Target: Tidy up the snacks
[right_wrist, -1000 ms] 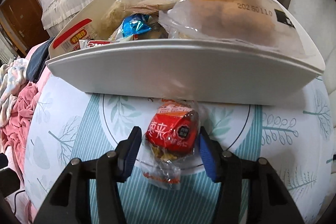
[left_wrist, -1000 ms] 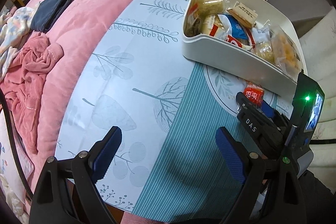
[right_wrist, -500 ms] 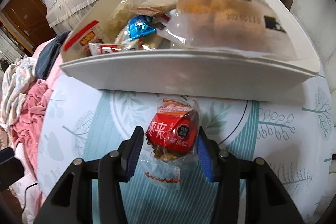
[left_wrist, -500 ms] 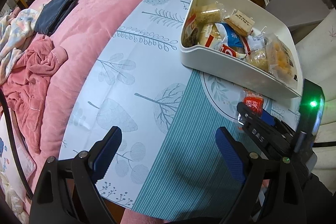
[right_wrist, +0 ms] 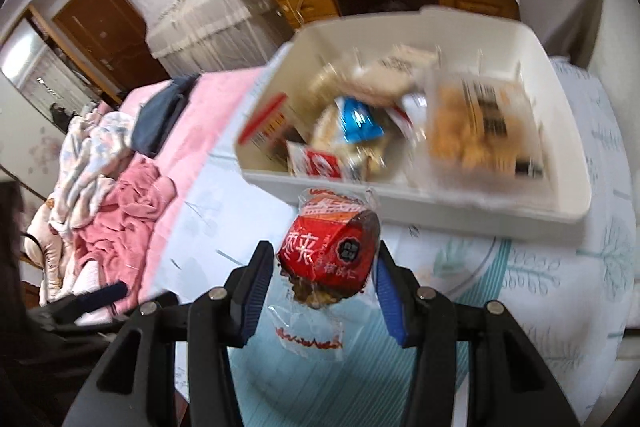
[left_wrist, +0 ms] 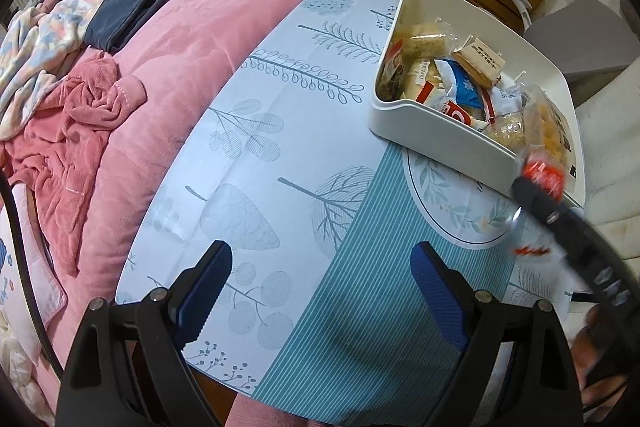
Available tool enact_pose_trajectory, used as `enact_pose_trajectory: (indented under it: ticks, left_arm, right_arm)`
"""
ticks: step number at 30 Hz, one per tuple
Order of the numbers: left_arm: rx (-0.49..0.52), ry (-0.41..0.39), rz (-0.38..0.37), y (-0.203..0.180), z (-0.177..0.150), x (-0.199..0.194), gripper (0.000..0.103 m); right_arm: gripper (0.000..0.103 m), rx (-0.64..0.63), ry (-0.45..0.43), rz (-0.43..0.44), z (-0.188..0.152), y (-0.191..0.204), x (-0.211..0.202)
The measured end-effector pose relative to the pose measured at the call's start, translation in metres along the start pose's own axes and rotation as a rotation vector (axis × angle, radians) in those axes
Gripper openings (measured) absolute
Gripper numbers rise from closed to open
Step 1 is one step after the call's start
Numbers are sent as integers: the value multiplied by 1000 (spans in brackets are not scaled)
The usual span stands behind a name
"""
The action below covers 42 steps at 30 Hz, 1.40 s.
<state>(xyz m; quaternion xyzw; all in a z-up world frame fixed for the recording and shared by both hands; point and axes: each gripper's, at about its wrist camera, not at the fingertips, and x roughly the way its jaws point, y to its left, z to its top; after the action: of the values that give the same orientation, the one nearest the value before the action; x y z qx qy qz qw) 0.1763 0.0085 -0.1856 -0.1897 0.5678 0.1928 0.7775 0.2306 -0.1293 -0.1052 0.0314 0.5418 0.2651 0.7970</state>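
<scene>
Right gripper (right_wrist: 324, 263) pinching red snack (right_wrist: 330, 253) between blue pads; clear wrapper tail hangs below. Snack held in air above tablecloth (right_wrist: 540, 279), just in front of bin (right_wrist: 440, 205) near wall. Bin white, on tablecloth, holds mixed packets: blue one (right_wrist: 358, 119), red-white one (right_wrist: 318, 163), clear bag of yellow pieces (right_wrist: 480, 131). Left gripper (left_wrist: 320, 291) spread wide, nothing between jaws, over tablecloth, well apart from bin. Pink blanket (left_wrist: 192, 39) beyond tablecloth edge, on side away from bin.
</scene>
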Motion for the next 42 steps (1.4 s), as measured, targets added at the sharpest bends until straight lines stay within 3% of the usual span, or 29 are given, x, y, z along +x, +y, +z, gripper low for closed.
enact_pose_trajectory:
  ticks: [10,21,23,24,27,36,42]
  left_arm:
    - [-14,3,-14,0,3,4,90]
    - [-4,-44,-53,-5,22,-4,90]
    - [1,-41,-66,-6,24,-3,90]
    - [4,-38,-67,-5,25,-3,90]
    - [17,-34,-66,-6,26,-3,90]
    - [53,-34,-115,-1,22,-9,90]
    - [138,-30,-174,1,25,-16,90]
  right_arm:
    - [50,-16,-140,26,50,6,-18]
    - [53,73,-202,-49,92,-24,-2]
    - [57,79,-194,-45,94,-29,0]
    - [64,81,-186,-47,95,-30,2]
    - [77,99,-184,-60,91,-32,0]
    - [81,152,-91,-102,49,-31,1]
    - [82,205,-31,-152,4,-18,-6]
